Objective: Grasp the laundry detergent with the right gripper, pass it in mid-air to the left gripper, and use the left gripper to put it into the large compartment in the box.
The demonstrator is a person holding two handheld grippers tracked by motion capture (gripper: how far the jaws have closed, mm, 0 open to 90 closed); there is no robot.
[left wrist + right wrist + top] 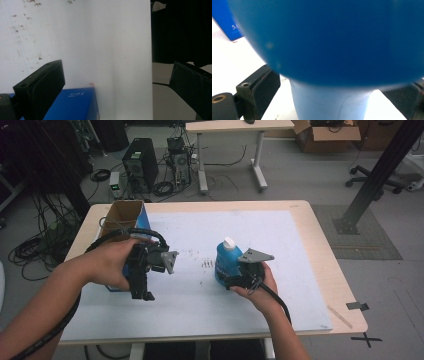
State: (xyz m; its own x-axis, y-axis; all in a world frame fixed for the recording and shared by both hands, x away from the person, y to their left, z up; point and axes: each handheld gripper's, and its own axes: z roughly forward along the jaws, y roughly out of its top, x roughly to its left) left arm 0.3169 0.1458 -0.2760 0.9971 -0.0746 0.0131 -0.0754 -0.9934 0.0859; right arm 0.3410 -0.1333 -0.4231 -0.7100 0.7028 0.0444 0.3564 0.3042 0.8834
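Blue bottle (pixel 226 264), label unreadable, between spread jaws of right hand-held gripper (pixel 235 279); blue box (pixel 72 105) reads "5.0"; left hand-held gripper (pixel 141 292) spread.

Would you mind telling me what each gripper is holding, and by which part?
The right gripper brackets the blue bottle low on its body; a firm grip cannot be told. The left gripper holds nothing.

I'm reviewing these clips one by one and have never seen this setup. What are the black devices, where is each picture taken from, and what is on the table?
A person holds a two-jaw gripper in each hand. The high view looks down on the table; the other two views ride on the grippers. The left gripper hovers, jaws open, by a blue box with an open cardboard top. The right gripper has its jaws around a blue bottle with a white cap, standing upright; whether the pads press on it I cannot tell.
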